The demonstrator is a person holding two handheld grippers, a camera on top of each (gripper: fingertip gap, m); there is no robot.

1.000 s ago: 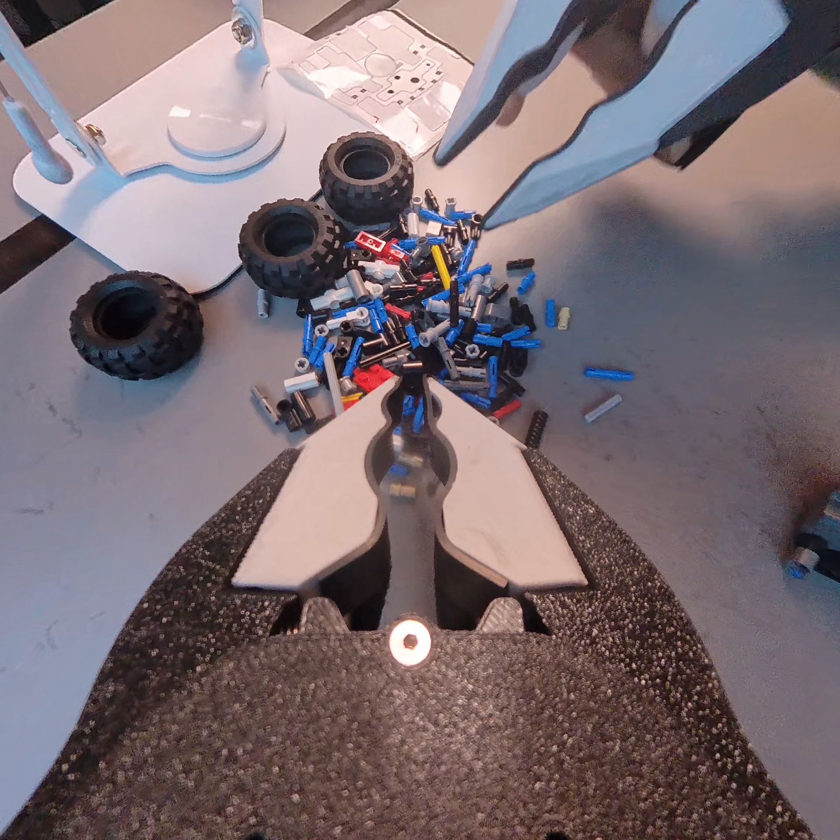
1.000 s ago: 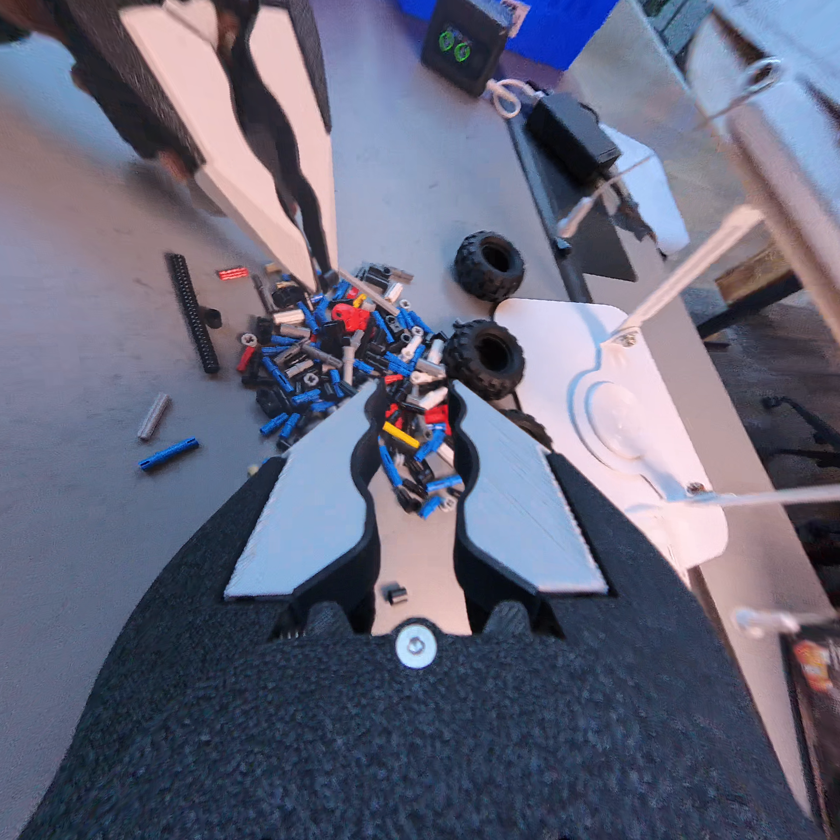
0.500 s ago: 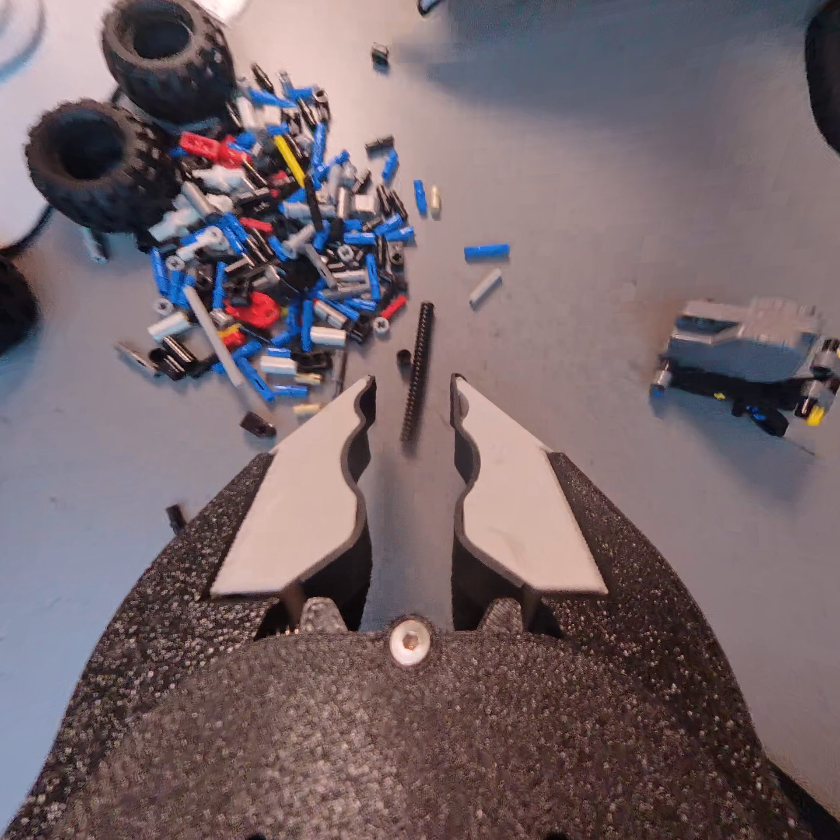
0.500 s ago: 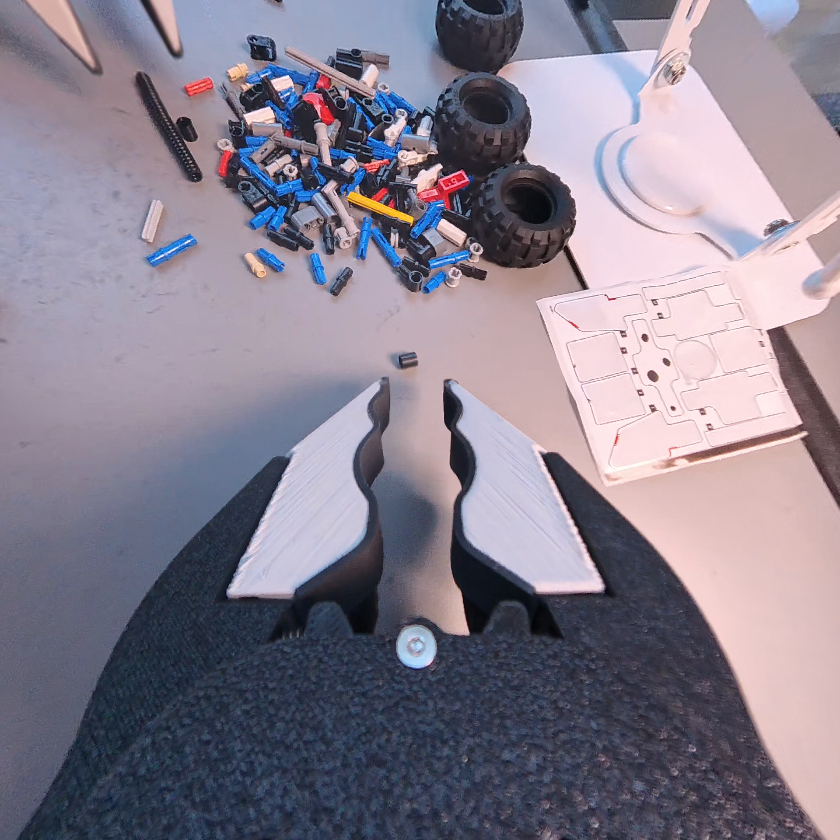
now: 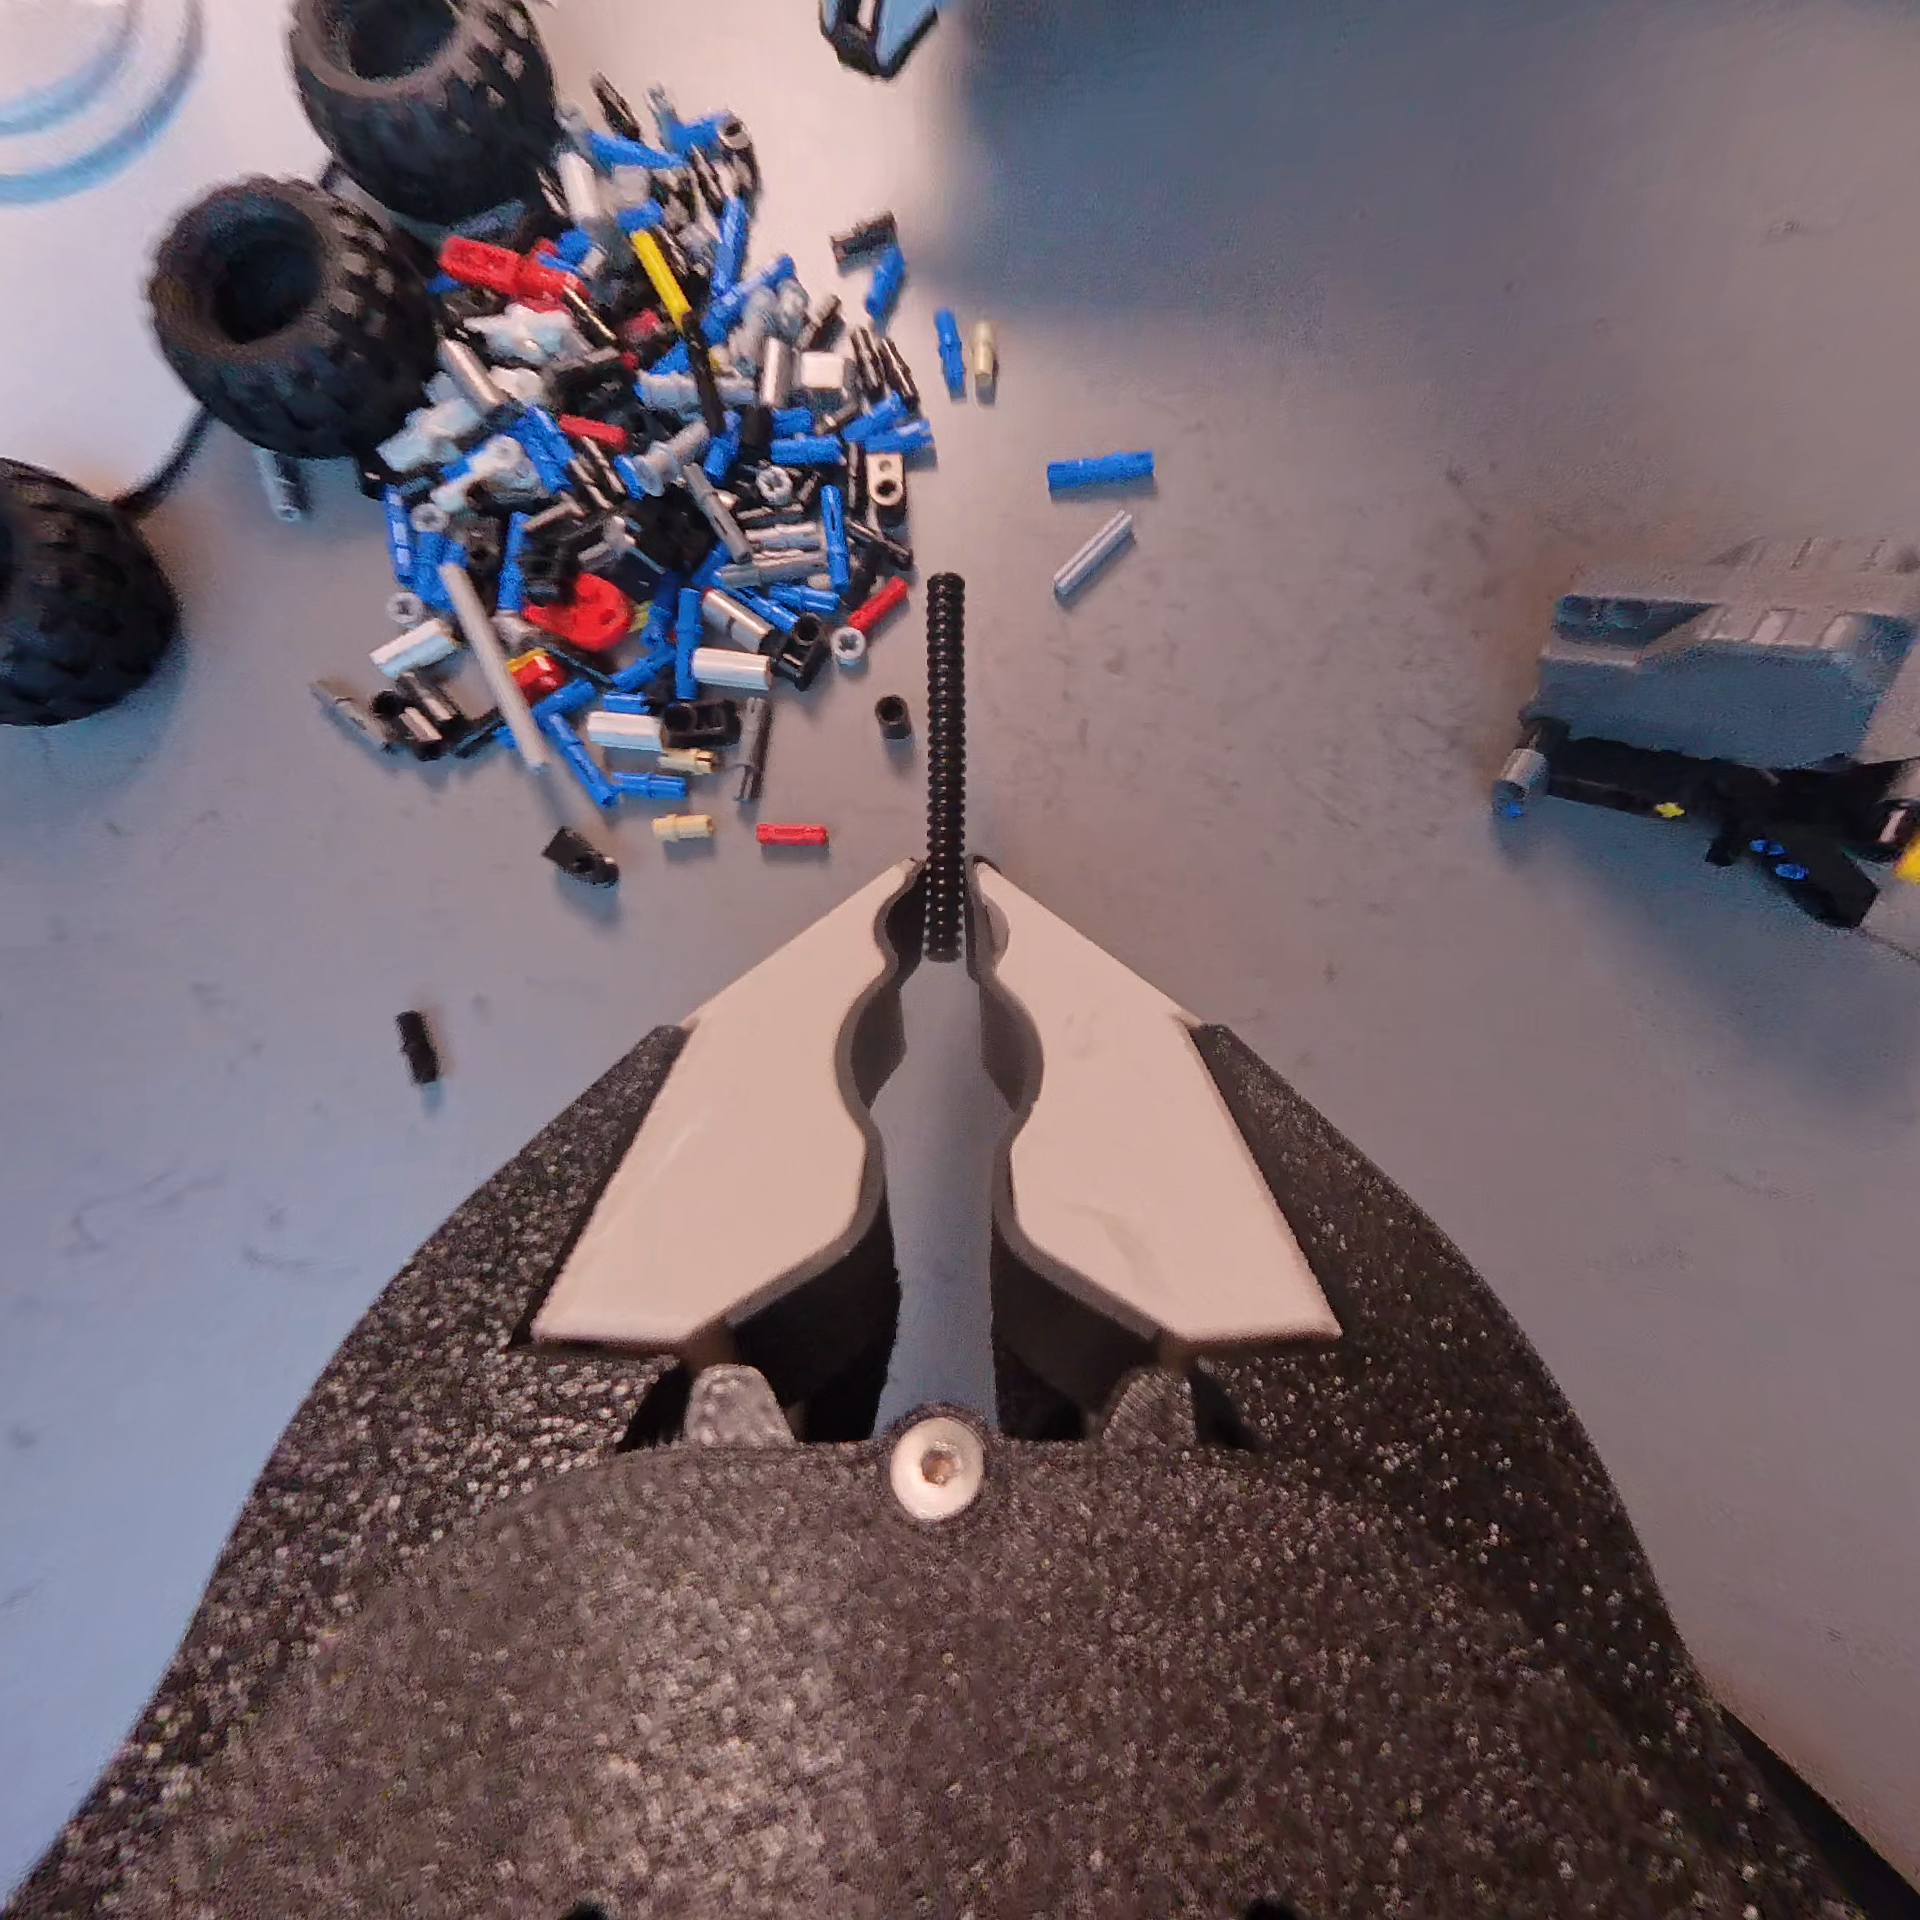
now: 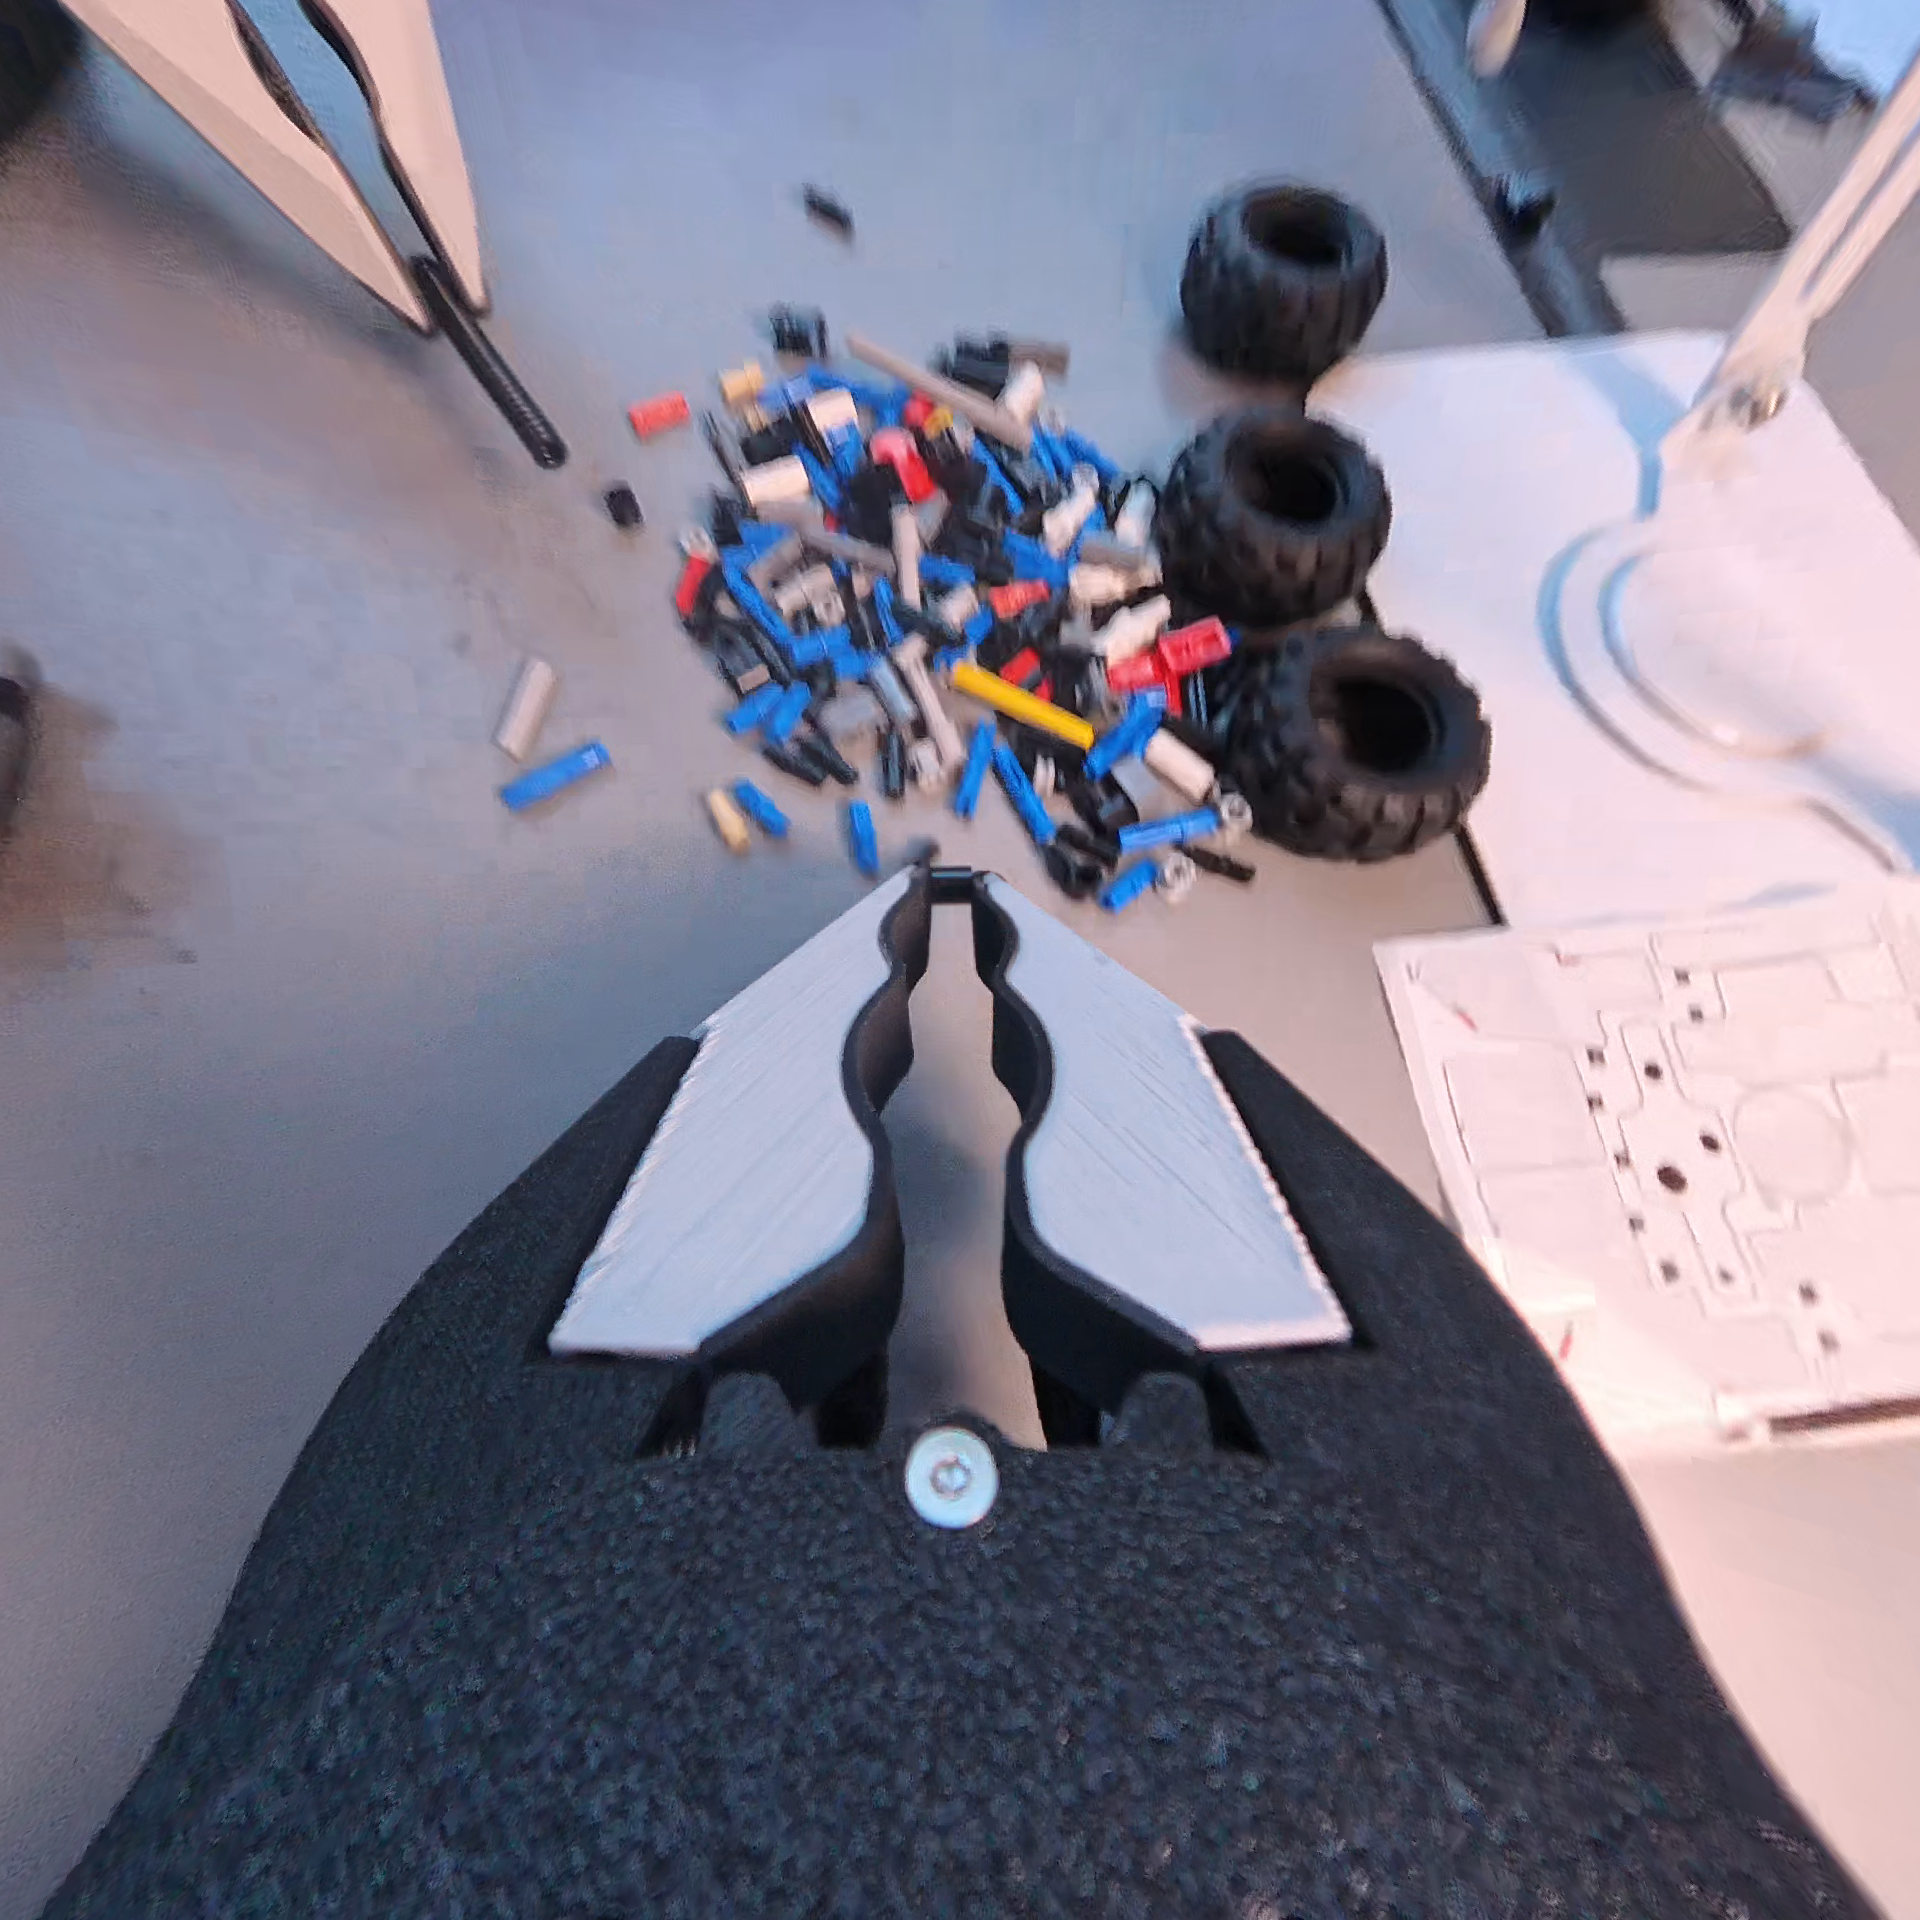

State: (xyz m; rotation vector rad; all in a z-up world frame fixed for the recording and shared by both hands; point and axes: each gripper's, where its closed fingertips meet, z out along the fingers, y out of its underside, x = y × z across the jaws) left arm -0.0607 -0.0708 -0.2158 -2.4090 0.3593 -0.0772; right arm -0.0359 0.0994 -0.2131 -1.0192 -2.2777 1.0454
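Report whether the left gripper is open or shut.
Shut on the black ribbed rod: the left gripper has its jaws closed on the rod's near end, and the rest sticks out beyond them.

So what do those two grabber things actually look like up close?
Both match: the left gripper and right gripper each have a rough, speckled black body, a silver screw in the middle, and two pale grey, flat, pointed jaws with wavy black inner edges. No cables or sleeves show.

Three black knobby tyres (image 6: 1276, 514) by the desk's (image 5: 1351, 312) far edge, one heap of small pins and connectors (image 5: 665, 478), too many to count, one long black ribbed rod (image 5: 943, 727), one grey motor block (image 5: 1714, 665), one white sheet (image 6: 1704, 1153), two grippers (image 5: 943, 868)
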